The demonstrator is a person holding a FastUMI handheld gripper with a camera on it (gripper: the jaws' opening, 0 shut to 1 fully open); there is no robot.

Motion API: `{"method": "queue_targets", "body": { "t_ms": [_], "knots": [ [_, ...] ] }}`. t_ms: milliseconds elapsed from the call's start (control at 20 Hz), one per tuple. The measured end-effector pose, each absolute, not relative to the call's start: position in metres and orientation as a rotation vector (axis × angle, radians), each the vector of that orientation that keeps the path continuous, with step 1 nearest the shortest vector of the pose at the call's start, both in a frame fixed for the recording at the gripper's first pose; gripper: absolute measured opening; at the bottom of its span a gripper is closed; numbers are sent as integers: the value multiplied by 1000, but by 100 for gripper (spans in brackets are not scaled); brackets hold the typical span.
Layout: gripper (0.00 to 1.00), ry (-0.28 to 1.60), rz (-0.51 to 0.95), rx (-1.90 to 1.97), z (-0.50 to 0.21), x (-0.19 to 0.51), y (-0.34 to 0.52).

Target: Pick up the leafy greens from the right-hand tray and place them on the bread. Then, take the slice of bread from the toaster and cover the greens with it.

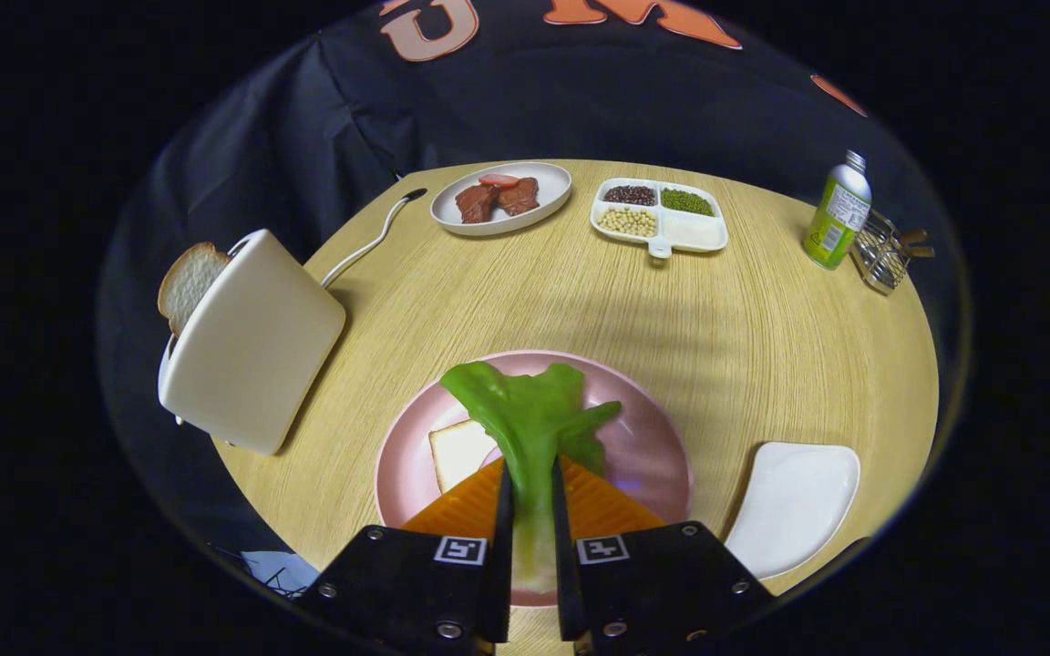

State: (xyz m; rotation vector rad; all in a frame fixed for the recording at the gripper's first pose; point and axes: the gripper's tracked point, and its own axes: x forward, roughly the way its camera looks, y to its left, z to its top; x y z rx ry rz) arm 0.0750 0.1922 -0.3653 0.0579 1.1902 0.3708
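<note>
Risk lies mostly in the drop: the gripper point(532, 515) is clamped on the stem of the leafy greens point(532, 421), held over the pink plate point(648, 446), while the bread point(458, 452) sits off toward the toaster point(252, 342); released here, the limp leaf would probably miss the slice.
</note>
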Motion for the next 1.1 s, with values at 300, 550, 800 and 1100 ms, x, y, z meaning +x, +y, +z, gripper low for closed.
{"method": "queue_targets", "body": {
  "t_ms": [300, 550, 800, 1100],
  "knots": [
    [34, 1193, 402, 66, -355, 77, 200],
    [52, 1180, 409, 78, -342, 78, 200],
    [74, 1129, 446, 65, -303, 80, 221],
    [94, 1065, 501, 47, -253, 85, 264]
  ]
}}
